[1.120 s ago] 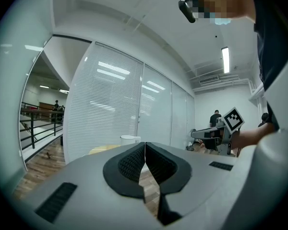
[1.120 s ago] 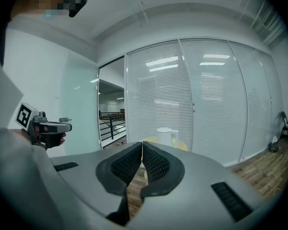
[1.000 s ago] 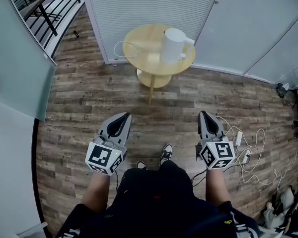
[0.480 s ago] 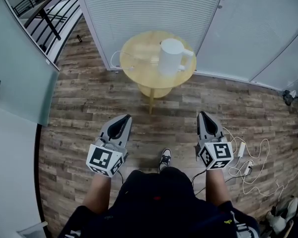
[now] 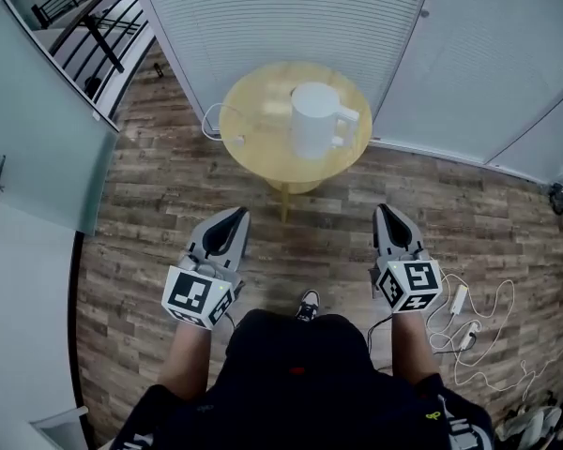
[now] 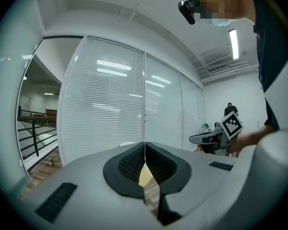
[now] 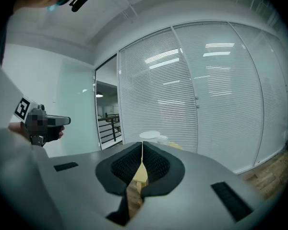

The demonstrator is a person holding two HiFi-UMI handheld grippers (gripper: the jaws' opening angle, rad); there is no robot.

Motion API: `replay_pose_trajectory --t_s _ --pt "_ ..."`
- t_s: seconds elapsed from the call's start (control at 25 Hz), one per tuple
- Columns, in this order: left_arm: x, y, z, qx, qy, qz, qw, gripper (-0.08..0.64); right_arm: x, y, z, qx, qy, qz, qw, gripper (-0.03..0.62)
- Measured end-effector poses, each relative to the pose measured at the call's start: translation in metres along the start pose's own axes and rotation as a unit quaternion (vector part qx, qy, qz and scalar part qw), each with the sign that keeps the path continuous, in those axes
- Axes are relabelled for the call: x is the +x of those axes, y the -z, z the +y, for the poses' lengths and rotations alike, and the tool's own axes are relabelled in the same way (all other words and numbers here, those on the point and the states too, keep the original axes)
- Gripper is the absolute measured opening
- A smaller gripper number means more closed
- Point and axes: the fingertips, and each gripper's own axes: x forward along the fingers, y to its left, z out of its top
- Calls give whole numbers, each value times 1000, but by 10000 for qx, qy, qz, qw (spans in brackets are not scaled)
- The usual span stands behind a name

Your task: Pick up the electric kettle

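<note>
Electric kettle (image 5: 314, 120) stands upright on the round bench (image 5: 253, 129), right of its centre, with its handle turned to the right. A white cord (image 5: 214, 118) loops off the bench's left edge; whether it joins the kettle's base cannot be told. Both grippers are well apart from the kettle, above the wooden floor (image 5: 169, 204): left gripper (image 5: 235, 219) and right gripper (image 5: 387, 214), each with jaws closed together and empty.

Hazards:
- Jaws that arrive closed would shove the kettle instead of gripping it and could topple it off the small pedestal bench.
- A lift that drags the cord could snag or tilt the kettle.
</note>
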Motion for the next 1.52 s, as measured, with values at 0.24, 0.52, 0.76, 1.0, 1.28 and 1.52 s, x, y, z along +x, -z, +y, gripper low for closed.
replay_pose_trajectory --t_s 0.24,0.52,0.76,1.0,1.28,1.52 --pt "38 -3 -1 67 2 63 10000 23 26 2 -30 161 -44 -27 9999 26" --pt "93 -6 19 70 298 67 9995 23 66 1 -59 191 102 21 9998 26" --pt "155 -14 65 45 651 48 9979 23 116 -9 -75 241 451 80 9987 26" --pt "198 -19 127 -75 967 61 9953 23 179 -27 -64 124 681 211 9974 26" --pt "225 -13 192 -162 1357 102 9906 23 229 -40 -46 34 1250 227 9919 26" --pt "239 -2 227 -137 1694 158 9853 23 245 -33 -44 -169 1799 370 9828 28"
